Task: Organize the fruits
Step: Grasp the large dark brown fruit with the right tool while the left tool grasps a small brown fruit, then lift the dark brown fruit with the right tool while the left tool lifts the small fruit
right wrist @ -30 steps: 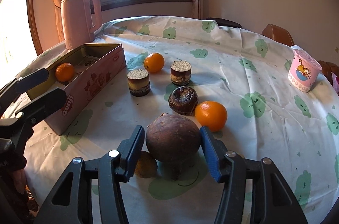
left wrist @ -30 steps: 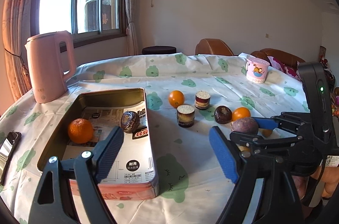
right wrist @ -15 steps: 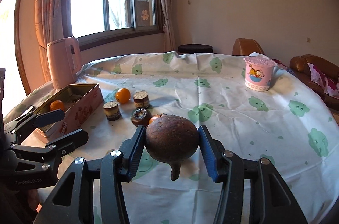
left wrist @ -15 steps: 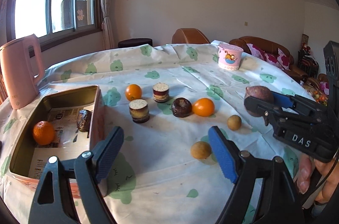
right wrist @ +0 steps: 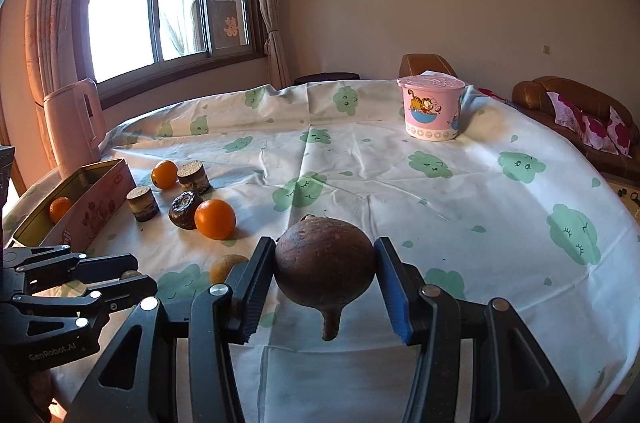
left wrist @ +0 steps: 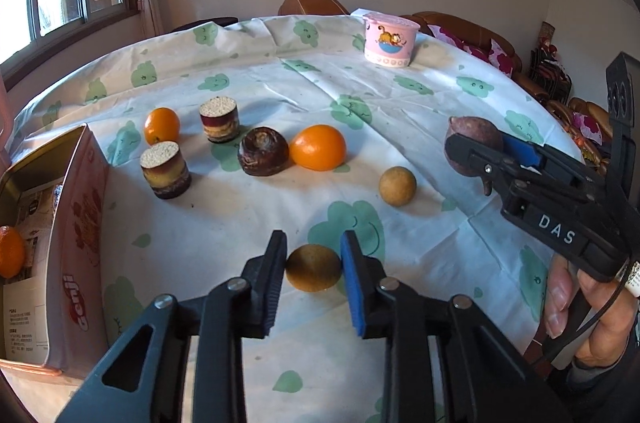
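My right gripper (right wrist: 325, 275) is shut on a dark brown stemmed fruit (right wrist: 325, 273) and holds it above the table; it also shows in the left wrist view (left wrist: 476, 143). My left gripper (left wrist: 314, 263) is closed around a small tan round fruit (left wrist: 314, 273) on the cloth, pads at its sides. A second tan fruit (left wrist: 397, 185), an orange (left wrist: 318, 147), a dark brown round fruit (left wrist: 263, 151) and another orange (left wrist: 161, 125) lie on the table. The pink tin box (left wrist: 82, 223) at the left holds an orange (left wrist: 10, 251).
Two layered cake cylinders (left wrist: 165, 169) (left wrist: 219, 119) stand among the fruit. A pink cartoon tub (left wrist: 390, 39) stands at the back. A pink kettle (right wrist: 76, 123) stands at the left behind the tin. The table edge is close on the right.
My left gripper has moved right and down to the small tan fruit and closed from wide open onto it. My right gripper has carried the dark fruit to the right.
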The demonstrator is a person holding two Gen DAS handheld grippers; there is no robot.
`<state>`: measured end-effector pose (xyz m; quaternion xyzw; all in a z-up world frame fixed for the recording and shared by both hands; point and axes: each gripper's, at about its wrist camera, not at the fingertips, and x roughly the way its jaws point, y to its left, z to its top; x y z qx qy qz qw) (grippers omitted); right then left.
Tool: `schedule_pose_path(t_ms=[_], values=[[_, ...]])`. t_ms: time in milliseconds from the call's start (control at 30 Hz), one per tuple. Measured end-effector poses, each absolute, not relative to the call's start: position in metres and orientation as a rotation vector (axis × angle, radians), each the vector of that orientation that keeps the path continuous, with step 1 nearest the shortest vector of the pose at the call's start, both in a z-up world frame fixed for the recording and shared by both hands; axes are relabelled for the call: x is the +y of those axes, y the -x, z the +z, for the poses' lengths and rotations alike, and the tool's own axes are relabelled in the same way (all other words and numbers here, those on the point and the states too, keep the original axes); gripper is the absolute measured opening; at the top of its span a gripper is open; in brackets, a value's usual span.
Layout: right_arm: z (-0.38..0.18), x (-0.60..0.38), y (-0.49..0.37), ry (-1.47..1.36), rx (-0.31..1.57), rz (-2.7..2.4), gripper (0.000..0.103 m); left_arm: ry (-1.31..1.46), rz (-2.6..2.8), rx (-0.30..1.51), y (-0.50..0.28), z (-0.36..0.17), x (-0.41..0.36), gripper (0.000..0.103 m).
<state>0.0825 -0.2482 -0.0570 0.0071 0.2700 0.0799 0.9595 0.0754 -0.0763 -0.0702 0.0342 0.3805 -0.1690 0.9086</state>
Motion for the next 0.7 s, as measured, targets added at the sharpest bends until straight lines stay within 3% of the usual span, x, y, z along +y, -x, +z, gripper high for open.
schedule_pose_path(t_ms=[700], values=[[-0.056,-0.244,-0.070,0.030,0.467,0.199,0.053,-0.053,-0.262,0.604,-0.056,-0.055,-0.065,0.029]])
